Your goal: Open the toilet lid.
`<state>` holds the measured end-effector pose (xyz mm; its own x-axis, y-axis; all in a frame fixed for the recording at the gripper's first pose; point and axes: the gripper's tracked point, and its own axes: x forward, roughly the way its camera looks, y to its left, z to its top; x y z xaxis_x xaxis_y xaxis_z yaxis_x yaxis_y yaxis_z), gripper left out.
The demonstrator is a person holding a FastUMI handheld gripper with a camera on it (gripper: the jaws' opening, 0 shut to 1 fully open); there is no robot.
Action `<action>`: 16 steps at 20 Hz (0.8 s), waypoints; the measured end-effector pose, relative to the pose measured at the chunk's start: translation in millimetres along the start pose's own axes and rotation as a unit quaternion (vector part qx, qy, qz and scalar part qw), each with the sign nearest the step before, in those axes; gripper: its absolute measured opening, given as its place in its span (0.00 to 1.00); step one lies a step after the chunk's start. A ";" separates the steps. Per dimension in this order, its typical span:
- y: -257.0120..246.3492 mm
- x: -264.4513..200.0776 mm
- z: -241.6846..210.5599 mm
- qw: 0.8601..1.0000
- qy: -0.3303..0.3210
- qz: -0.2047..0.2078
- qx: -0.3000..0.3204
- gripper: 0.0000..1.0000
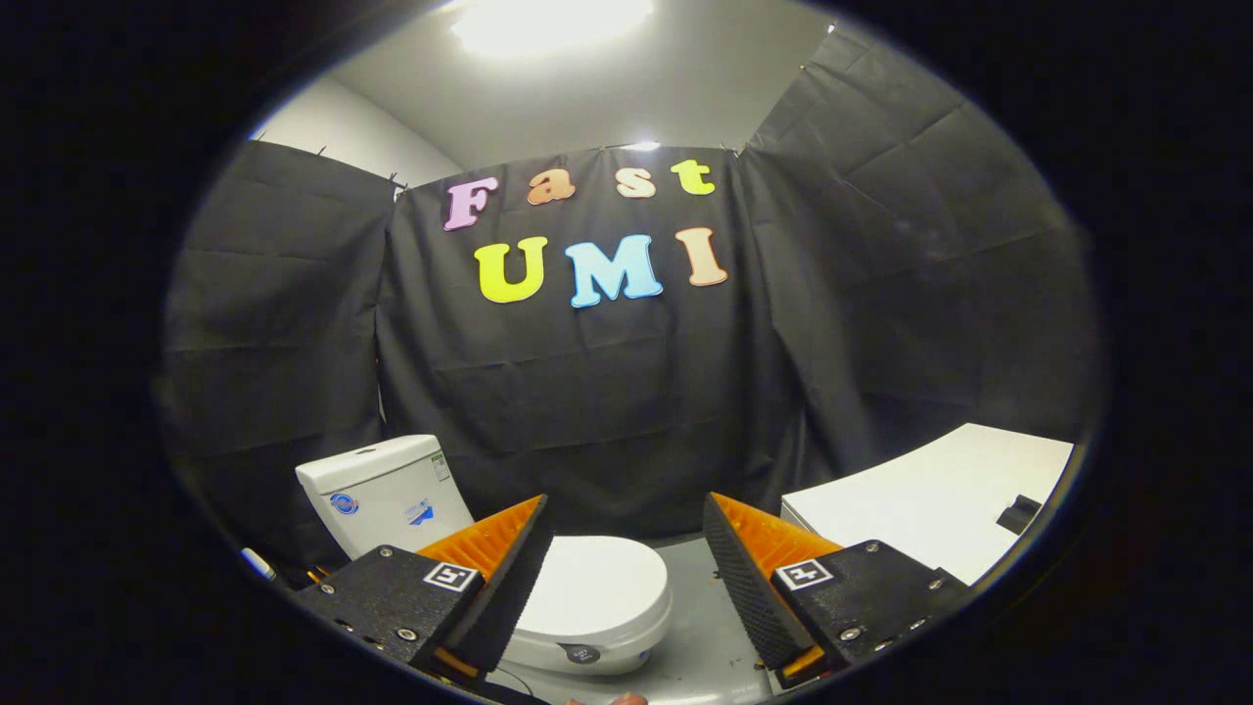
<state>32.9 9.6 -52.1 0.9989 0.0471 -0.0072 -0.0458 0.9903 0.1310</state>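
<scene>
1. We're looking along the tongs (626, 578) and they're spread wide, with nothing pinched and a big gap between the two fingers.
2. The toilet (548, 587) sits low down just ahead of us, off toward the left finger, which covers part of it. It stands on a grey floor (700, 646).
3. The toilet lid (597, 587) is down flat and closed. It's white and rounded, and its front curve pokes out into the gap between the fingers. The tongs aren't touching it as far as we can tell; they look to be above and in front of it.
4. There's a small dark round button-like thing (581, 653) on the front edge of the seat, just under the lid. It's too small for us to make out what it is.
5. Behind the lid is the white tank (382, 494), upright against the black cloth wall (607, 411). It has a couple of small stickers on its face.
6. Off past the right finger there's a white bench (930, 499), well apart from the toilet, with a small dark object (1020, 512) on it near its far end.
7. A ceiling light (548, 22) glares overhead.
8. Down by the left finger, beside the tank, a small white-and-blue object (258, 563) lies low; we can't say what it is.
</scene>
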 end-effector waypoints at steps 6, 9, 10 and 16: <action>6.8 7.0 0.1 1.000 -0.011 -0.008 -0.005 0.95; 31.6 12.7 -11.4 1.000 -0.008 0.026 0.011 0.95; 36.5 15.8 -18.0 0.999 -0.003 0.031 0.010 0.95; 73.7 28.5 -83.6 0.994 0.071 0.078 0.035 0.95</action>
<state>56.9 94.9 -125.5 0.9674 0.2228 -0.1208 -0.1945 0.9582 0.2099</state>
